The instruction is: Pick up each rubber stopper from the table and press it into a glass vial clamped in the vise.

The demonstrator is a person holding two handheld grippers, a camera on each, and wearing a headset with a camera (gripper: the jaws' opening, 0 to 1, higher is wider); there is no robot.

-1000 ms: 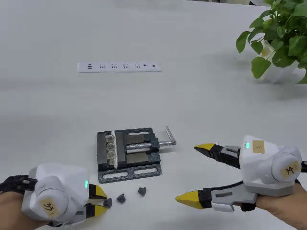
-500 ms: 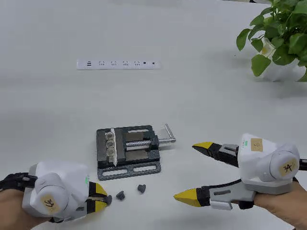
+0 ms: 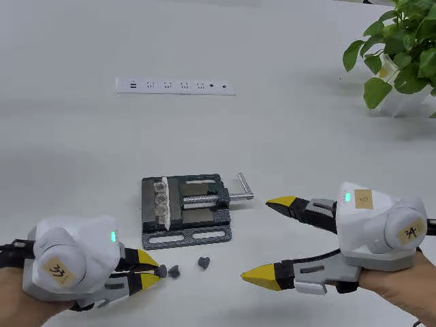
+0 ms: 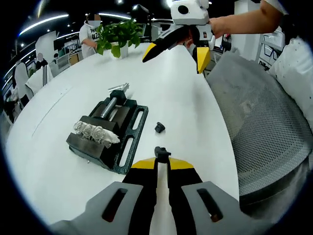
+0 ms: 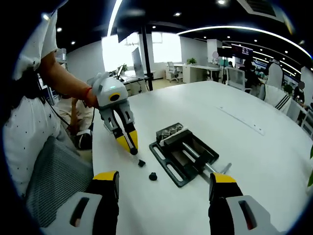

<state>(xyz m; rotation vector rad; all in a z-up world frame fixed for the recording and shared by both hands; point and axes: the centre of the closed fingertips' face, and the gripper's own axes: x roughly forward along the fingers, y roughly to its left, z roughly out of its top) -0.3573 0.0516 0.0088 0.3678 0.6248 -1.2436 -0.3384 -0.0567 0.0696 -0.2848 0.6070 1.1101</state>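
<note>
A dark vise [image 3: 185,208] on the white table clamps a row of glass vials [image 3: 161,199]. My left gripper [image 3: 154,272] sits low at the near left, shut on a small dark rubber stopper [image 3: 162,272]; the left gripper view shows that stopper [image 4: 161,152] pinched at the yellow tips. Two loose stoppers lie beside it, one close by [image 3: 175,272] and one further right [image 3: 203,261]. My right gripper [image 3: 269,240] hovers right of the vise, open wide with nothing in it. The right gripper view has the vise [image 5: 188,152], vials [image 5: 171,130] and loose stoppers [image 5: 153,176] ahead.
A white power strip [image 3: 175,86] lies far back on the table. A potted plant [image 3: 402,48] stands at the back right. In the left gripper view a mesh chair [image 4: 259,122] stands past the table edge.
My left gripper's jaws have narrowed onto the stopper and edged slightly toward the loose stoppers. The right gripper stays open in about the same place. The head camera has shifted a little.
</note>
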